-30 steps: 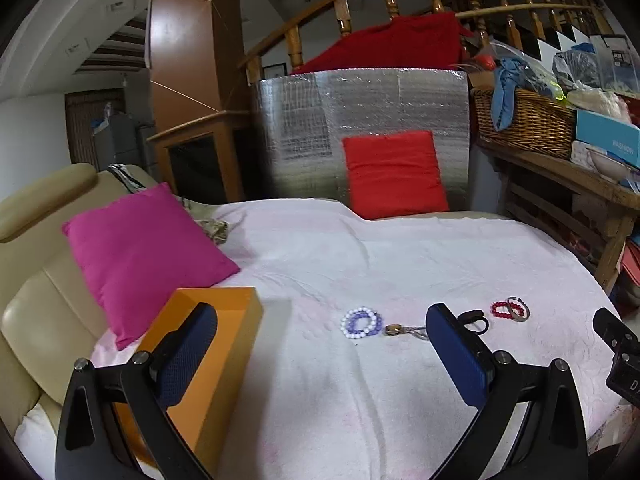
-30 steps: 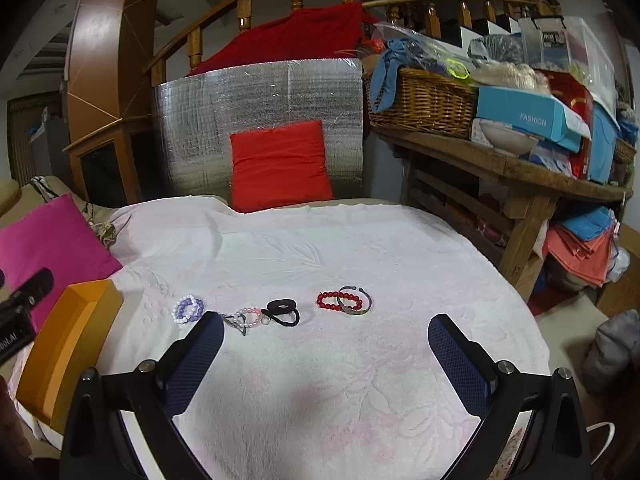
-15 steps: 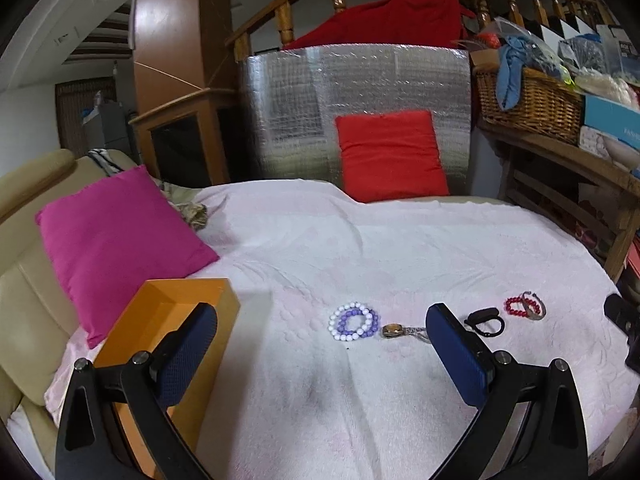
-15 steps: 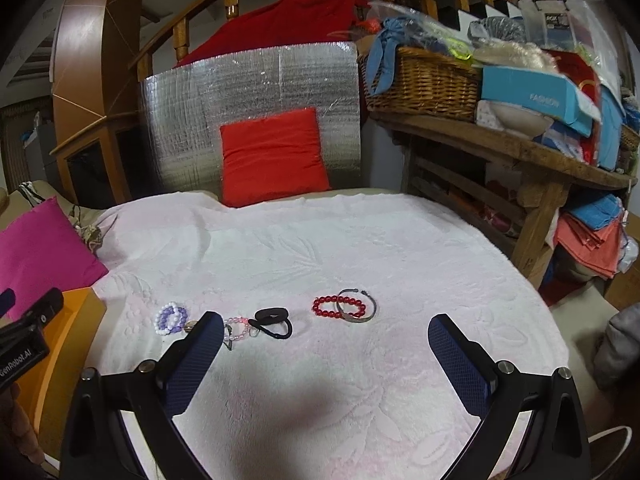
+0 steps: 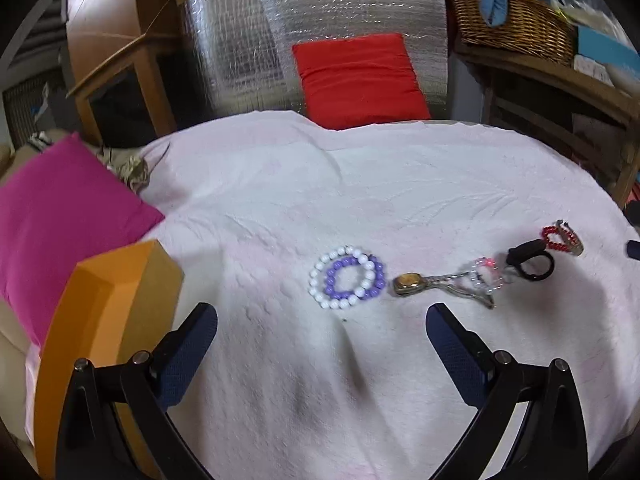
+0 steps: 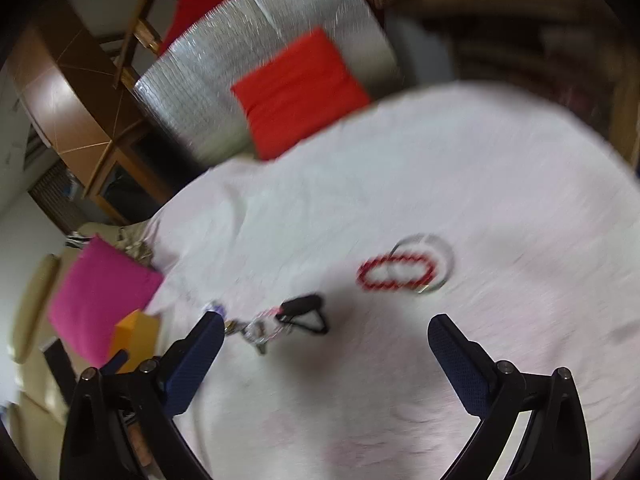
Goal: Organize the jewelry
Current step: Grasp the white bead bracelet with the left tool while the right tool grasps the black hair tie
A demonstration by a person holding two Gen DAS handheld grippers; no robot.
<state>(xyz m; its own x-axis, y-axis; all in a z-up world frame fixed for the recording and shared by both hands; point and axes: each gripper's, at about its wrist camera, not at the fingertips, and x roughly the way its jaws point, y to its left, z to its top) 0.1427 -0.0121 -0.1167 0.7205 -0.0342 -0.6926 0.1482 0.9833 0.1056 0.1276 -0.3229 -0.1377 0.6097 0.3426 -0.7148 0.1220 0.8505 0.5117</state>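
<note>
Jewelry lies in a row on the white cloth. A white and purple bead bracelet pair sits just ahead of my open, empty left gripper. To its right lie a gold watch, a clear bead bracelet, a black band and a red bead bracelet. An orange box stands at the left. My right gripper is open and empty, tilted, near the black band. The red bracelet and a silver bangle lie ahead of it.
A pink cushion lies left of the box. A red cushion leans on a silver foil panel at the back. A wooden shelf with a wicker basket stands at the right.
Both grippers have moved down and forward toward the jewelry. The right gripper view has tilted and blurred with fast motion. Jaws stay open.
</note>
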